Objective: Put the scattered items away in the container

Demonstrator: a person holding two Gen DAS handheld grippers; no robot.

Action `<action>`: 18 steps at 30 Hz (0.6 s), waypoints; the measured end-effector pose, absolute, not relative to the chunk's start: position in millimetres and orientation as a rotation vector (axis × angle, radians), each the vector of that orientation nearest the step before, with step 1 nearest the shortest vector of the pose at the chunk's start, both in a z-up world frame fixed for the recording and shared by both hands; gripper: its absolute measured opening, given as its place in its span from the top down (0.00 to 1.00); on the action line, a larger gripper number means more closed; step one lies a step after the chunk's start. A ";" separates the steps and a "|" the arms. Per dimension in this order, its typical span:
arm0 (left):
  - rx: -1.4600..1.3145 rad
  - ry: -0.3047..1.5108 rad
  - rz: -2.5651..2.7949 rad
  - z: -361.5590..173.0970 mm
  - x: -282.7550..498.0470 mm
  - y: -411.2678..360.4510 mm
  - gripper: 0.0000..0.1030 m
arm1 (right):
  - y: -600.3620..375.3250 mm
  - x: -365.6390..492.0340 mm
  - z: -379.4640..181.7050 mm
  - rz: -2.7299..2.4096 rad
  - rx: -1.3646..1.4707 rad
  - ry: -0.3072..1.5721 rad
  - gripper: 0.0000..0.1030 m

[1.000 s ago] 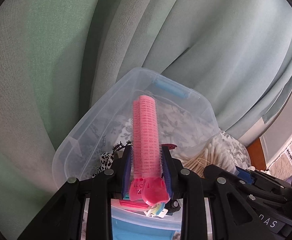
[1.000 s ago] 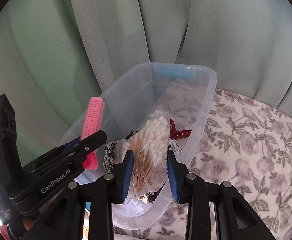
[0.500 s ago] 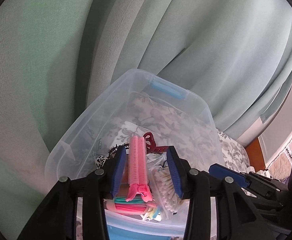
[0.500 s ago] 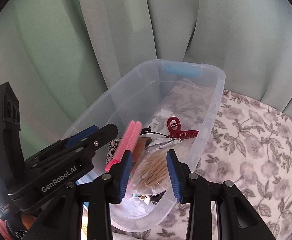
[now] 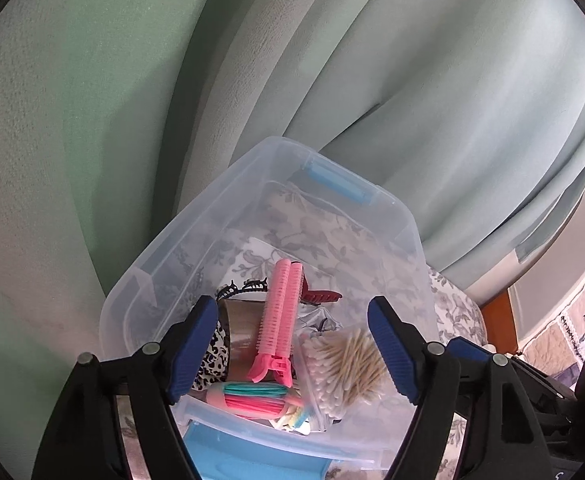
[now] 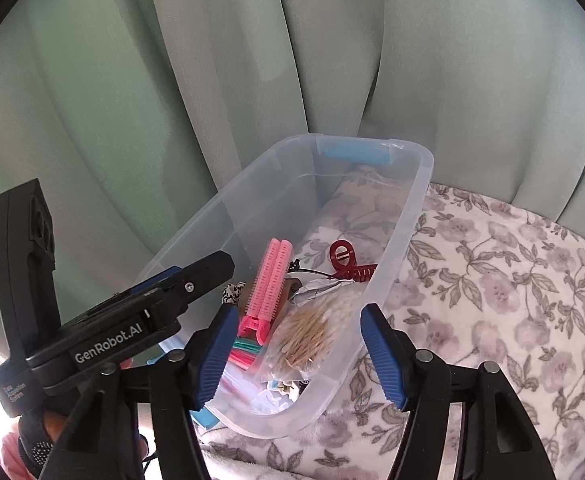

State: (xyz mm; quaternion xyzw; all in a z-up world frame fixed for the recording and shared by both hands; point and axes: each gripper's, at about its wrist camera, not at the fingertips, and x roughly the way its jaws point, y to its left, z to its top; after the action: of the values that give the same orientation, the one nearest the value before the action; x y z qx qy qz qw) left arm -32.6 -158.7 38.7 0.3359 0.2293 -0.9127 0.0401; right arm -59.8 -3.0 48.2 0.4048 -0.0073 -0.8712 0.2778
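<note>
A clear plastic bin (image 5: 396, 208) (image 6: 418, 208) with blue handles stands on a floral cloth. Inside lie a pink hair-roller clip (image 5: 277, 316) (image 6: 270, 280), a bag of cotton swabs (image 5: 344, 364) (image 6: 312, 328), a dark red claw clip (image 6: 346, 260) (image 5: 320, 298), bundled hair ties (image 5: 252, 396) and a leopard-print scrunchie (image 5: 212, 356). My left gripper (image 5: 292, 354) hangs over the near end of the bin, jaws opening, the pink clip lying free below them. My right gripper (image 6: 298, 354) hovers over the near rim, jaws opening, with the swab bag loose beneath.
Green curtains (image 6: 212, 80) hang close behind the bin. The floral cloth (image 6: 492, 280) spreads to the right of it. The left gripper's black body (image 6: 104, 320) crosses the left side of the right wrist view. A wooden edge (image 5: 496, 308) shows at far right.
Both grippers let go: the pink clip dropped from the left jaws and the swab bag from the right jaws into the bin, and both jaws spread wide.
</note>
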 end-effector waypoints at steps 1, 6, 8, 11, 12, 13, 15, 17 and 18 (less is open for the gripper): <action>1.026 0.685 -2.802 41.1 -31.3 -155.8 0.24 | -2.0 -57.9 49.5 -2.337 1.084 -0.021 0.35; 1.003 0.651 -2.833 52.9 -26.5 -142.3 0.21 | 7.8 -46.7 60.0 -2.357 1.054 -0.028 0.34; 0.994 0.622 -2.846 58.3 -23.6 -135.3 0.21 | 12.6 -43.5 65.0 -2.373 1.041 -0.037 0.34; 0.982 0.568 -2.860 67.8 -18.9 -124.3 0.18 | 23.1 -37.7 71.9 -2.395 1.024 -0.057 0.33; 0.976 0.554 -2.864 70.8 -17.8 -121.5 0.15 | 27.5 -35.6 74.0 -2.401 1.020 -0.066 0.33; 0.971 0.541 -2.872 74.0 -16.3 -118.0 0.14 | 31.9 -33.3 76.1 -2.407 1.015 -0.077 0.32; 0.962 0.512 -2.882 80.1 -13.2 -110.6 0.14 | 41.1 -29.3 80.4 -2.426 1.005 -0.092 0.31; 0.961 0.477 -2.887 85.3 -11.1 -102.0 0.14 | 49.5 -25.2 84.1 -2.446 0.996 -0.104 0.31; 0.959 0.455 -2.889 86.8 -11.2 -97.2 0.14 | 54.0 -23.6 85.9 -2.457 0.993 -0.112 0.30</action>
State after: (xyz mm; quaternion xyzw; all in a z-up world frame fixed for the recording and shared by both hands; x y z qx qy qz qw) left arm -11.2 -97.2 86.8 0.3116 0.1477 -0.9381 0.0319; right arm -23.6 54.0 85.9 0.3632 -0.0410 -0.8987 0.2422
